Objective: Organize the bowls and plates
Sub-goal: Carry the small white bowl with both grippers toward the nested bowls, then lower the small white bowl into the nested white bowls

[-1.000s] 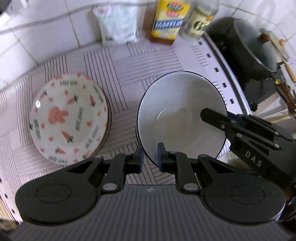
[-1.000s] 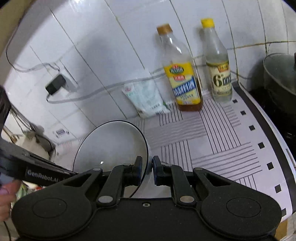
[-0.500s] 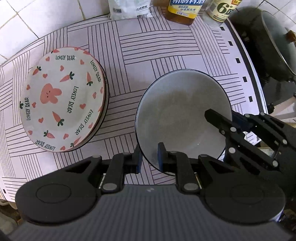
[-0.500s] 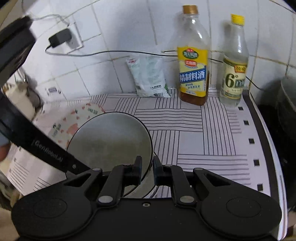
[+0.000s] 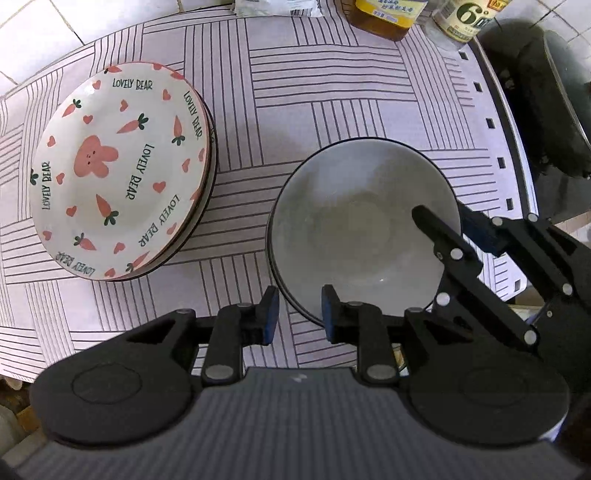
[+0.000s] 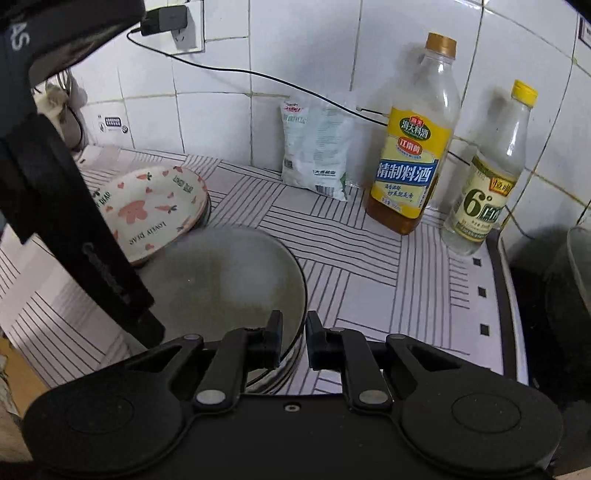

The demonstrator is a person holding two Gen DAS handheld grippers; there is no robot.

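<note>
A grey bowl [image 5: 364, 236] with a dark rim rests on the striped mat, seemingly nested on a second bowl whose rim shows just beneath it. My left gripper [image 5: 299, 314] straddles its near rim, and its jaws are opening with a gap beside the rim. My right gripper [image 6: 294, 334] is shut on the bowl [image 6: 221, 280] at its right rim. In the left wrist view this right gripper [image 5: 443, 214] has one finger inside the bowl and one outside. A stack of carrot-and-bunny plates [image 5: 122, 170] lies to the left, apart from the bowl.
Two bottles [image 6: 410, 147] [image 6: 487, 177] and a white bag [image 6: 317, 147] stand along the tiled wall. A black pot [image 5: 546, 110] sits off the mat's right edge. A charger and cable [image 6: 162, 18] hang on the wall. Bare mat [image 5: 332, 92] lies behind the bowl.
Both grippers have come down with the bowl, which now sits low on the mat. The left jaws have parted from the rim. The right wrist view has rolled level.
</note>
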